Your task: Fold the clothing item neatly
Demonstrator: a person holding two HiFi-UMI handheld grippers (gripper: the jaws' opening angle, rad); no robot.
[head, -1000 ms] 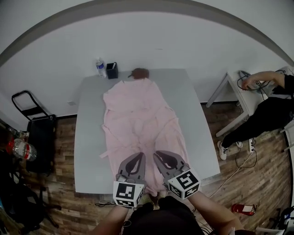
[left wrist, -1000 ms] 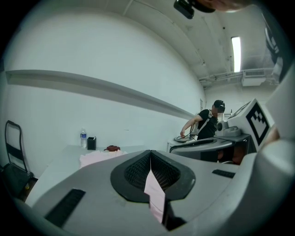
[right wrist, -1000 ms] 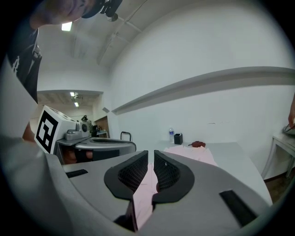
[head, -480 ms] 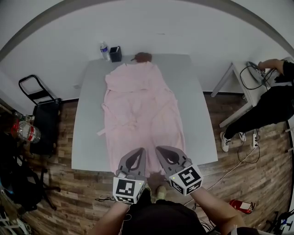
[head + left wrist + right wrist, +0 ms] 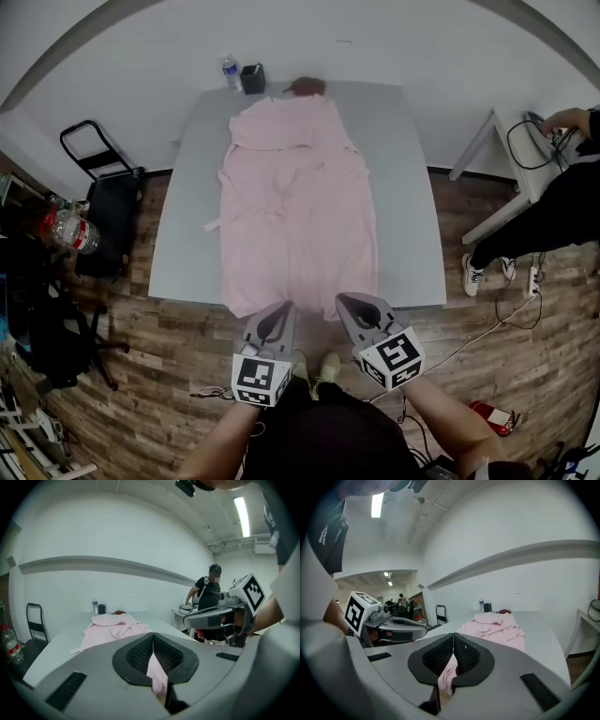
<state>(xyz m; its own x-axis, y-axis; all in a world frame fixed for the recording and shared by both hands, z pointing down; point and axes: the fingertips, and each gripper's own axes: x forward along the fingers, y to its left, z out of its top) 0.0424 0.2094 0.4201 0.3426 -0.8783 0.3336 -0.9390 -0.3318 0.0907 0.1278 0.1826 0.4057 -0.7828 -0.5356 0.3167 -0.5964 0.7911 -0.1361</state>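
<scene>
Both tools were clenched. The left gripper [image 5: 278,314] had a slip of pink cloth pinched between its closed jaws. The right gripper [image 5: 361,307], just beside it at 3 o'clock, nipped another fold of the same cloth. Both hung just off the near edge of the grey table [image 5: 408,206], over the wooden floor [image 5: 178,375]. The hem of the pink robe [image 5: 291,187] draped over that edge and met the jaws. From there the robe ran away toward 12 o'clock, lying lengthwise down the middle of the table as far as its far edge. Bare strips of tabletop showed along both long sides. At the far end, toward 11 o'clock, a clear bottle [image 5: 230,70] stood just beside a dark cup [image 5: 251,78]. What the cup held was too small to tell. A brown object [image 5: 307,86] lay at the robe's far end. Open floor lay at 9 o'clock and 3 o'clock off the near corners. Farther out, at 10 o'clock, a black folding trolley [image 5: 94,155] stood beside the wall, with a red-labelled bottle [image 5: 70,230] near it. At 2 o'clock a person in black [image 5: 553,216] leaned over a white side table [image 5: 511,159] with cables on it. A red object [image 5: 487,417] lay on the floor at 4 o'clock.
</scene>
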